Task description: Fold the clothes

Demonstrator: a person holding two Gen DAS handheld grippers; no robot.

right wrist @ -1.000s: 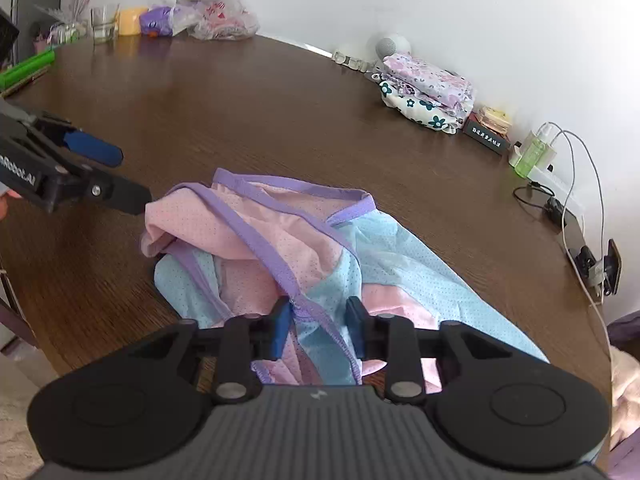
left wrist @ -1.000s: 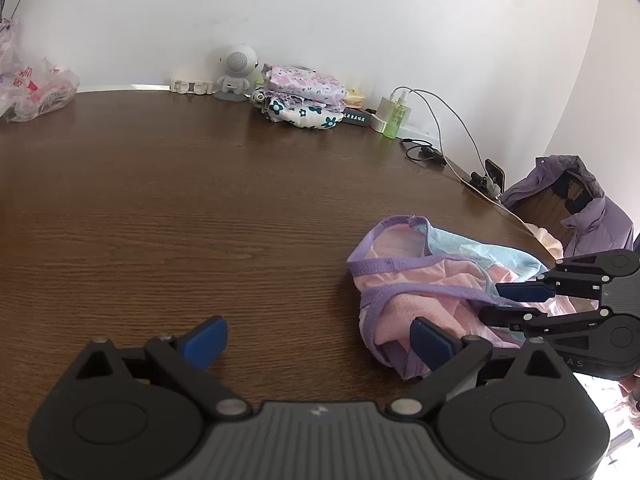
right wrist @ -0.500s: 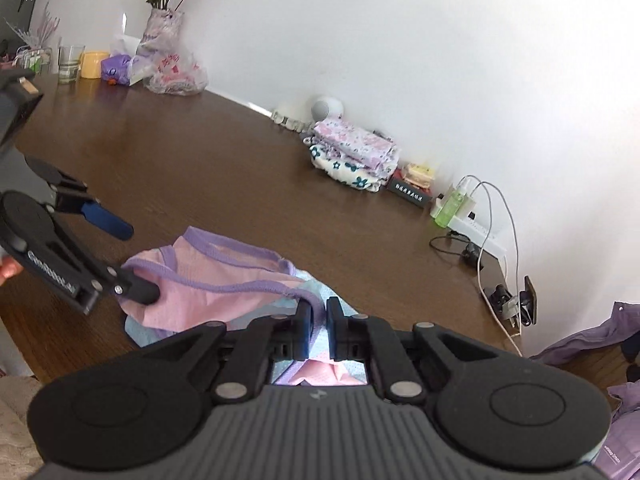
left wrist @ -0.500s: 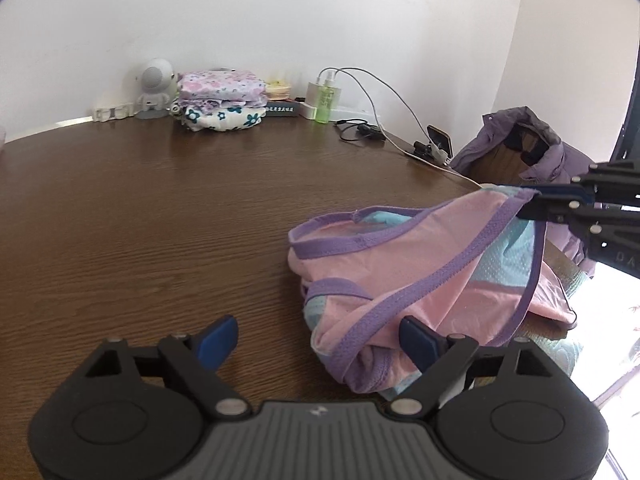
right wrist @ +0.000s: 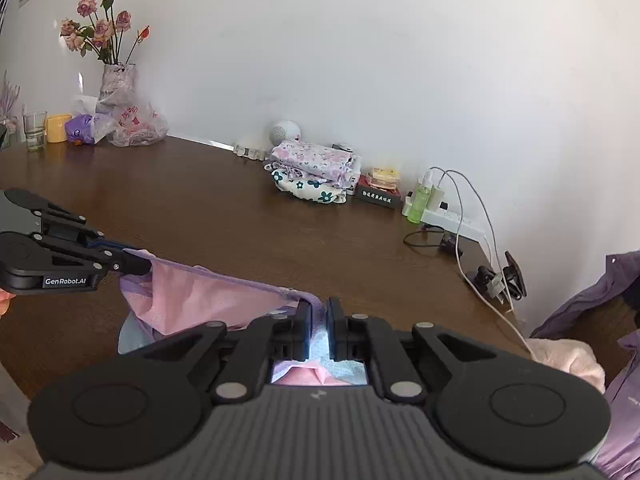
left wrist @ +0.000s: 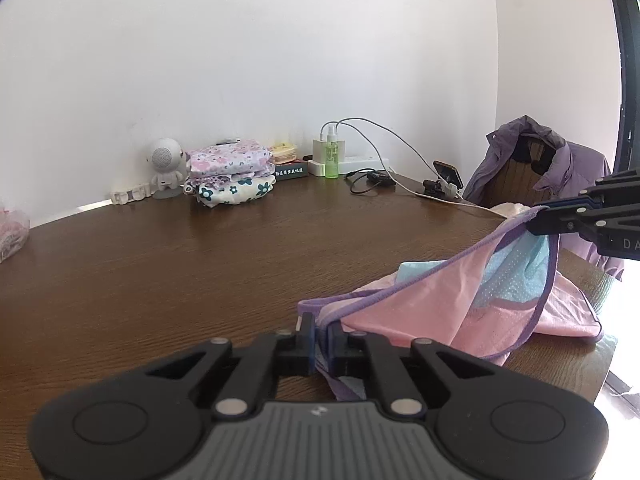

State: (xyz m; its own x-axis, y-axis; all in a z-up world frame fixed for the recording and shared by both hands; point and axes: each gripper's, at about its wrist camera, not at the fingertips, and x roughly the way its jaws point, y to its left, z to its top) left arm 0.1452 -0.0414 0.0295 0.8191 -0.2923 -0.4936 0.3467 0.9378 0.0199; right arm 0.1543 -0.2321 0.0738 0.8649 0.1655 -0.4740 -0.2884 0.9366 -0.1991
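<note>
Dark wooden table (left wrist: 168, 280), folded floral clothes (left wrist: 230, 176), robot speaker (left wrist: 164, 168), power strip (right wrist: 452, 218), pink garment (left wrist: 460, 312)

purple jacket (right wrist: 616, 300) cut off right | black box (left wrist: 291, 171) label unreadable

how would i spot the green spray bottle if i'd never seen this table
Look along the wall edge of the brown table, right of the folded floral clothes. The green spray bottle stands by the white power strip; it alone is clear green.
</note>
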